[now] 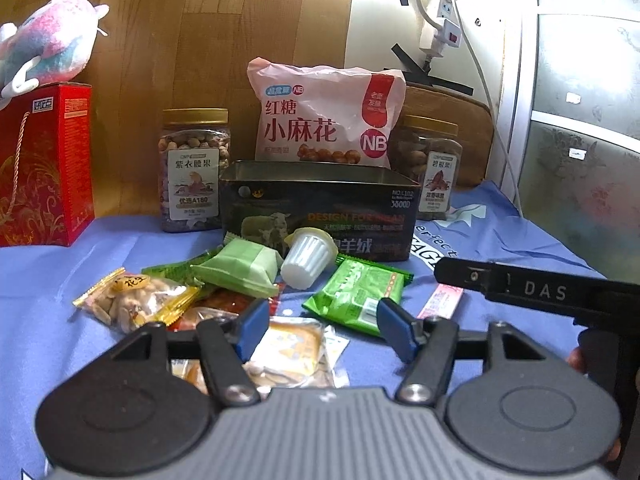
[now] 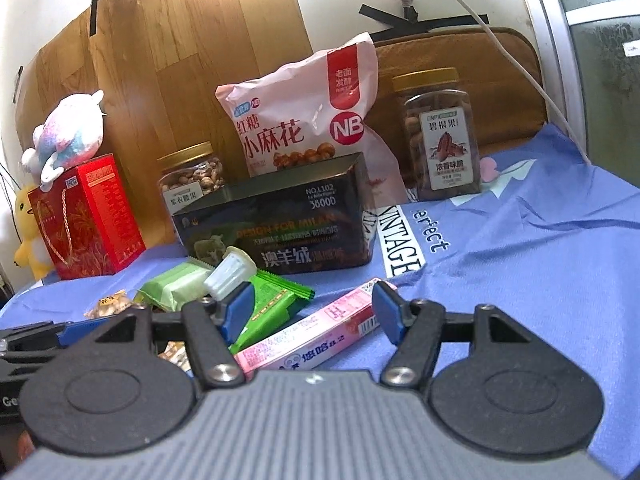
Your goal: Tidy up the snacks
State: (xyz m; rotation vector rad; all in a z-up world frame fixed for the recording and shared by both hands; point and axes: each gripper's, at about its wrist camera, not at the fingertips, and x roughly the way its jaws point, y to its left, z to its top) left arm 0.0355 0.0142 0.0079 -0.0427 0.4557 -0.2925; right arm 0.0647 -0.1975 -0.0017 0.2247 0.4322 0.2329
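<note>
A pile of small snacks lies on the blue cloth in front of an open dark tin box [image 1: 316,208] [image 2: 276,228]. In it are a white jelly cup [image 1: 308,258] [image 2: 230,276], a pale green packet [image 1: 240,266] [image 2: 176,284], a bright green packet [image 1: 356,290] [image 2: 272,304], a peanut packet [image 1: 132,300] and a pink stick pack [image 2: 312,330] [image 1: 440,302]. My left gripper [image 1: 322,330] is open and empty, above an orange-white packet [image 1: 288,346]. My right gripper [image 2: 310,312] is open, with its fingers either side of the pink stick pack.
Behind the tin stand a pink snack bag [image 1: 324,114], two nut jars [image 1: 194,168] [image 2: 440,136] and a red gift box [image 1: 44,164] with a plush toy [image 1: 52,40] on top. A power strip and cable [image 1: 440,20] hang on the wall at the right.
</note>
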